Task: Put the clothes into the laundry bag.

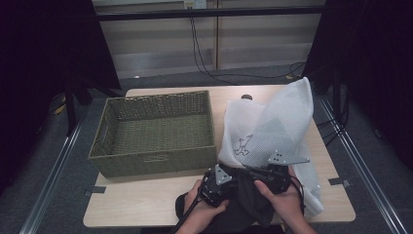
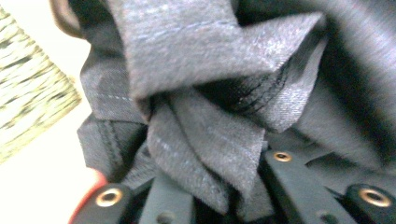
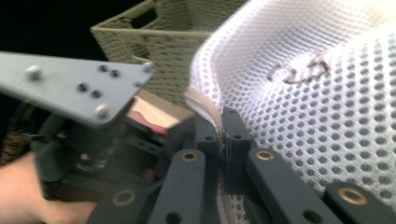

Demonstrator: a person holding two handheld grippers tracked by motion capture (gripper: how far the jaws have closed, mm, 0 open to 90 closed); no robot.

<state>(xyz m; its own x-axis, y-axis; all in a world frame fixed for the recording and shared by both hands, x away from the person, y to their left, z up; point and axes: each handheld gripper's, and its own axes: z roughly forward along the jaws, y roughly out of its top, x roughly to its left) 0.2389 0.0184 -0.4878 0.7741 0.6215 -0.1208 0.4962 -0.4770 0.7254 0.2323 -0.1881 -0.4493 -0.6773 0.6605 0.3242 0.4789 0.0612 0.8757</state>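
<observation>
A dark grey garment (image 1: 249, 201) lies bunched at the table's near edge between the person's two hands. My left gripper (image 1: 217, 184) is on its left side; in the left gripper view its jaws (image 2: 219, 191) are shut on folds of the garment (image 2: 210, 84). A white mesh bag (image 1: 280, 122) stands up at the right, its top pointing away. My right gripper (image 1: 275, 171) is at the bag's near rim, and in the right gripper view its jaws (image 3: 223, 136) are shut on the zippered edge of the bag (image 3: 322, 112).
A green woven basket (image 1: 151, 163) sits with nothing in it on the left half of the wooden table (image 1: 141, 202), close beside the bag; its corner shows as the basket (image 3: 159, 42). A small dark embroidered mark (image 1: 243, 145) is on the bag. Black frames flank the table.
</observation>
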